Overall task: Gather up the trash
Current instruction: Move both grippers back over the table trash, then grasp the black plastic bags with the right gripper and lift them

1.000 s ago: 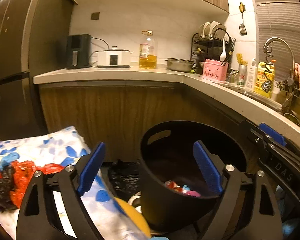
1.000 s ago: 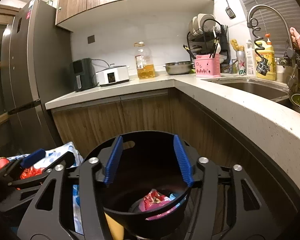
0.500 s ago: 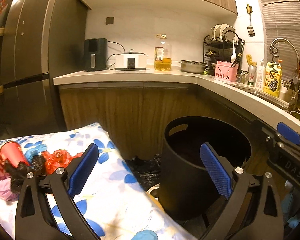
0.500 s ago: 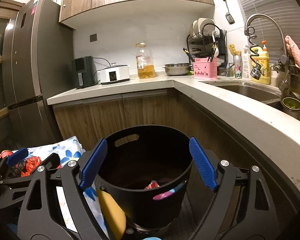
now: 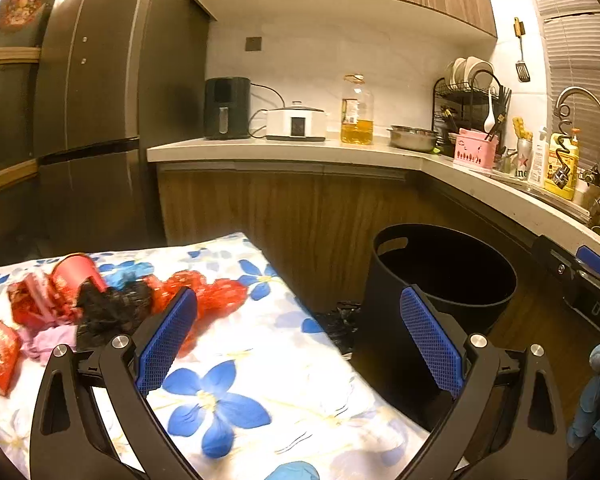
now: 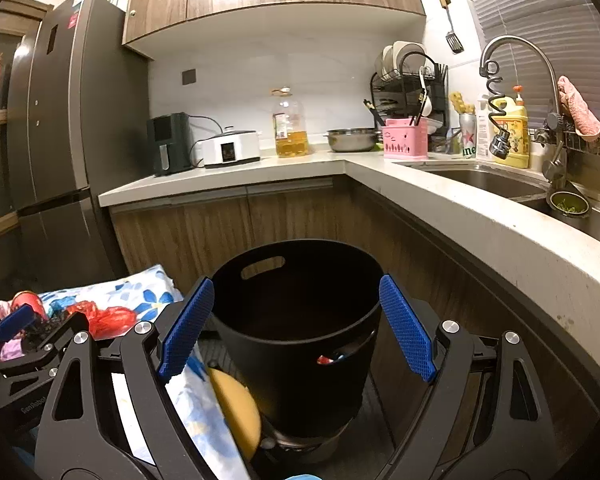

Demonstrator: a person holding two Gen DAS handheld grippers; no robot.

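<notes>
Red and black trash [image 5: 112, 300] is heaped on the flowered cloth [image 5: 260, 360] at 10 o'clock, beside the bin [image 5: 440, 280]. Left gripper [image 5: 296, 344] is spread wide and empty, aimed there; right gripper [image 6: 296, 328] is held wide, empty, over the bin.

Home kitchen: sink [image 6: 480, 182], fridge [image 5: 88, 120], dish rack [image 5: 466, 120].

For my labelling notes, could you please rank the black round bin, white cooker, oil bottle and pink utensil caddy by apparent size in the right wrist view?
1. Black round bin, nearest.
2. White cooker.
3. Oil bottle and pink utensil caddy: too alike to rank.
</notes>
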